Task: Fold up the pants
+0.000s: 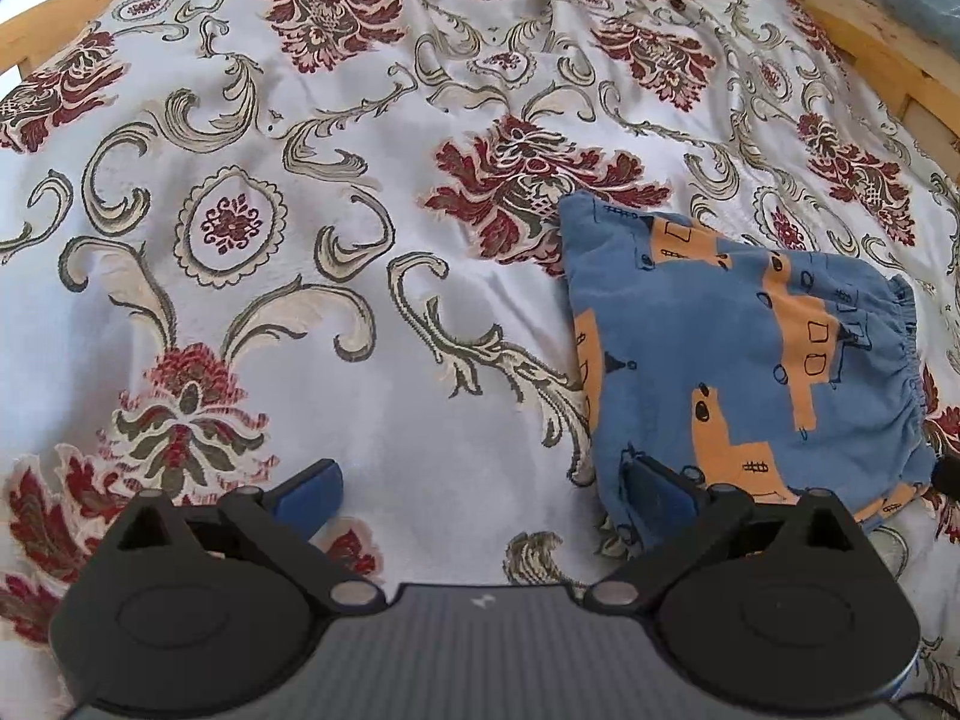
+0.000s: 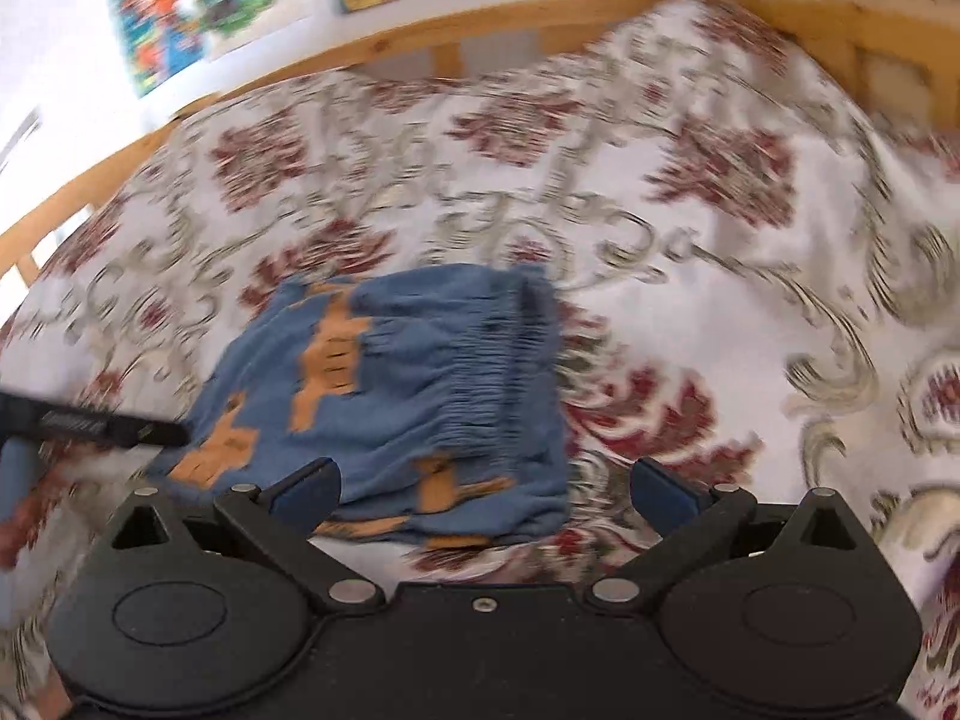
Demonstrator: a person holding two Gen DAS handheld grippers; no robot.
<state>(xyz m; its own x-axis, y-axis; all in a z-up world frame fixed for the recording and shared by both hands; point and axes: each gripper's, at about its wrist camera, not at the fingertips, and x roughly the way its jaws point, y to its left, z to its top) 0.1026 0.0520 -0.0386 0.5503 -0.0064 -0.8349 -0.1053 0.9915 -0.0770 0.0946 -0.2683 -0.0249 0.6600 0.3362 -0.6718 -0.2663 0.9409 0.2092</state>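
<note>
Blue pants (image 1: 738, 354) with orange patches lie folded into a small bundle on the flowered bedspread (image 1: 360, 240), elastic waistband toward the right. My left gripper (image 1: 480, 495) is open just left of the bundle; its right finger (image 1: 657, 495) rests at the bundle's near corner and nothing sits between the fingers. In the blurred right wrist view the same pants (image 2: 390, 396) lie ahead and left. My right gripper (image 2: 483, 495) is open over the bundle's near edge, holding nothing. The other gripper (image 2: 90, 423) shows as a dark shape at the left.
A wooden bed frame (image 1: 870, 42) runs around the far and right sides of the bedspread. Colourful pictures (image 2: 198, 6) hang on the white wall behind the bed. Bare bedspread stretches left of the pants.
</note>
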